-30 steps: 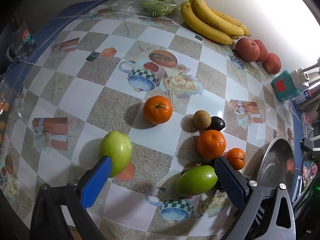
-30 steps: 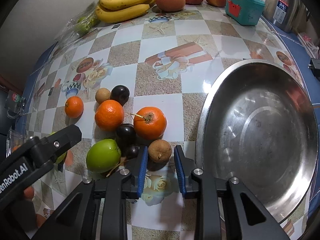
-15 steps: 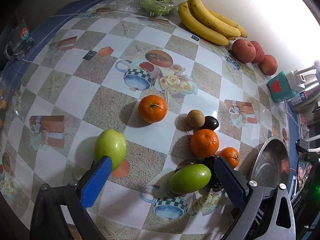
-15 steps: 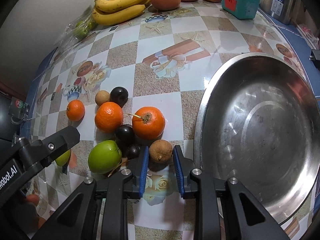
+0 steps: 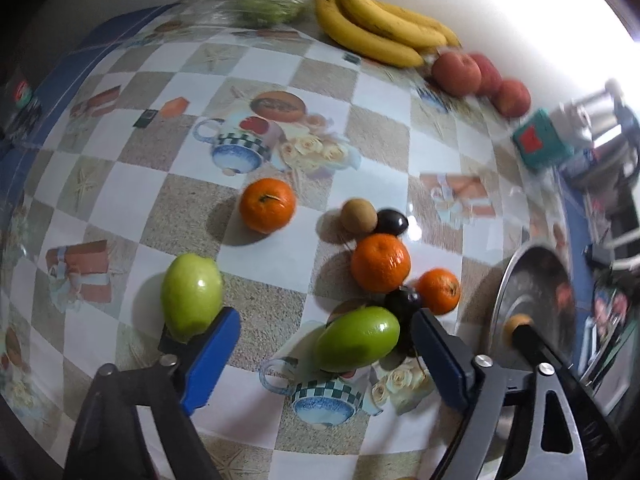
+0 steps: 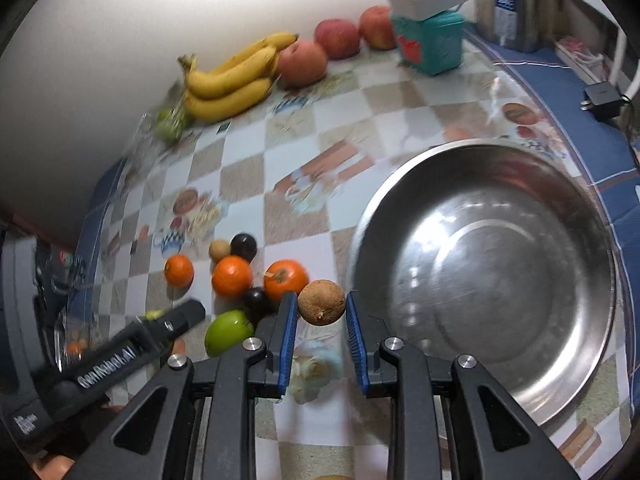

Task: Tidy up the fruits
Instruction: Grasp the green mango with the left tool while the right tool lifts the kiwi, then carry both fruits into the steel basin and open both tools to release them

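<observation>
Right wrist view: a small round brown fruit [image 6: 321, 302] is pinched between the blue pads of the right tool [image 6: 322, 312], raised off the checkered worktop [image 6: 304, 152] beside the steel bowl [image 6: 568, 344]. The left tool [image 5: 324, 344] gapes wide, straddling a green oval fruit [image 5: 356, 338].

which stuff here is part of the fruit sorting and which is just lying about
Part of the job:
- round brown fruit held in the right gripper
- wide steel bowl
- three oranges
- two green apples
- dark plums

Lying about:
- teal box
- black charger
</observation>
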Tool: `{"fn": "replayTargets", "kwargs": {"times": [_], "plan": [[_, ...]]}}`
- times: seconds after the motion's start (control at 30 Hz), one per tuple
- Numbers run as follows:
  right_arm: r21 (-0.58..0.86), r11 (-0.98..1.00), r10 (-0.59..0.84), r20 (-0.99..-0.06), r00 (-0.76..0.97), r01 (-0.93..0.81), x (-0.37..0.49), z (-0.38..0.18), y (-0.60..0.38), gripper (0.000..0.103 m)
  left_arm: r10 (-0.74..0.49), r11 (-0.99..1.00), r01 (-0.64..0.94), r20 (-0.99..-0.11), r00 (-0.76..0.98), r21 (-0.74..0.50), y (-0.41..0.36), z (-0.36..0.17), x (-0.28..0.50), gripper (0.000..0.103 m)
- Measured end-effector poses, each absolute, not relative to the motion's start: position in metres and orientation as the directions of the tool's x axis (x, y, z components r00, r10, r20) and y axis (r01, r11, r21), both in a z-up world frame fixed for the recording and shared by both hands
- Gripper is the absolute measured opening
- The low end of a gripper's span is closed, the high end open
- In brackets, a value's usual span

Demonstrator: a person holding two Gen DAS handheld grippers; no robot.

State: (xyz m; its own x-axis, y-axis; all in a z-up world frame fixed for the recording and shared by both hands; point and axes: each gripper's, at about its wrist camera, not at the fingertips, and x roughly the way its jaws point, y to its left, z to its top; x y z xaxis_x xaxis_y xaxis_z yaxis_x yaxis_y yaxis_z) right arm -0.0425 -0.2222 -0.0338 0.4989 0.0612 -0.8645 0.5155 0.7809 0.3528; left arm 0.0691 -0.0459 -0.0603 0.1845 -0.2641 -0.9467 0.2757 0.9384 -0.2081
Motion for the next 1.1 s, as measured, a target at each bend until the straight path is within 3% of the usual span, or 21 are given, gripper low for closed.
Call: {"fn": "replayTargets", "kwargs": {"times": [0.3,0.53,0.7,0.87,1.1], "plan": [[0.36,0.782,0.091,-0.874,0.478,0.509,-0.037,-0.043,-0.218,0.026,-0.234,0.909,0.381,-0.964,0.124,-0.171,-0.067,-0.079,0.061,0.066],[0.366,0.778,0.1,-0.875,0.475,0.511,-0.037,-0.045,-0.218,0.026,-0.241,0.891,0.419,-0.965,0.103,-0.178,-0.078,-0.085,0.057,0.062],[0.367,0.779,0.101,-0.874,0.475,0.509,-0.037,-0.046,-0.217,0.026,-0.239,0.881,0.44,-0.966,0.097,-0.173,-0.089,-0.085,0.055,0.051],[0.367,0.778,0.102,-0.875,0.473,0.51,-0.036,-0.047,-0.217,0.026,-0.251,0.876,0.442,-0.965,0.074,-0.194,-0.091,-0.086,0.056,0.045],[0.368,0.78,0.104,-0.874,0.475,0.506,-0.036,-0.047,-0.217,0.026,-0.265,0.88,0.428,-0.961,0.077,-0.208,-0.077,-0.078,0.054,0.044]]}}
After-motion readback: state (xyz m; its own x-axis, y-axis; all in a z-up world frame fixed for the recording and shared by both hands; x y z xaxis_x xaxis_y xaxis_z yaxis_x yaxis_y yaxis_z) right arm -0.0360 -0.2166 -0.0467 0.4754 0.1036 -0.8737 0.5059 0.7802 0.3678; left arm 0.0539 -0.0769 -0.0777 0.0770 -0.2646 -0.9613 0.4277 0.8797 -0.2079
